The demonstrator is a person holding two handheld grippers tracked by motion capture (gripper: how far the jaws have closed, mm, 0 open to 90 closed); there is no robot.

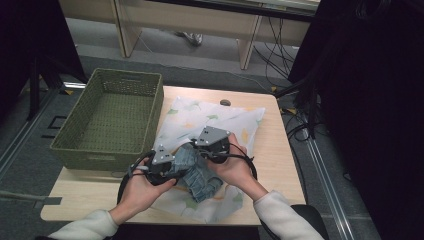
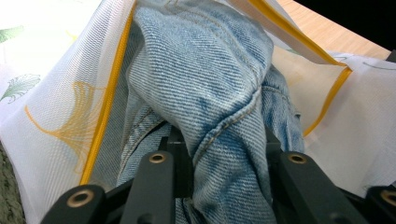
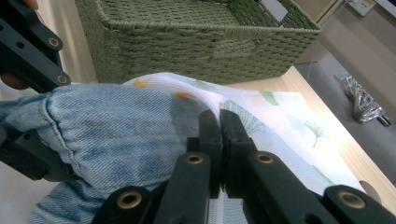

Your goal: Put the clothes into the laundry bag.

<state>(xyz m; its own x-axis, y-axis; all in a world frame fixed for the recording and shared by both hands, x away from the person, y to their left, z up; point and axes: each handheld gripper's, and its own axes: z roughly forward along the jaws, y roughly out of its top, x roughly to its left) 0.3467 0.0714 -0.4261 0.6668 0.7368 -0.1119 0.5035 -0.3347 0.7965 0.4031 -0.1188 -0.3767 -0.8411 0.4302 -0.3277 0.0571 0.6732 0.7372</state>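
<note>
Left gripper [image 2: 219, 154] pinches the blue denim garment [image 2: 205, 79]; right gripper [image 3: 219, 122] pinches the white leaf-print mesh bag's [image 3: 280, 126] edge. Risk: thin mesh slips free under denim's drag.

The green woven basket [image 1: 111, 119] walls off the tabletop's [image 1: 270, 145] left, while bare wood on the right leaves hands easy room.

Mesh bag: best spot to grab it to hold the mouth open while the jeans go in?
Grip the yellow-edged rim of the mesh bag at its mouth, coming from the open side nearest the person. The rim is a thin, flat edge that closed jaws can pinch; the right gripper is already clamped there, while the left gripper feeds the jeans.
</note>
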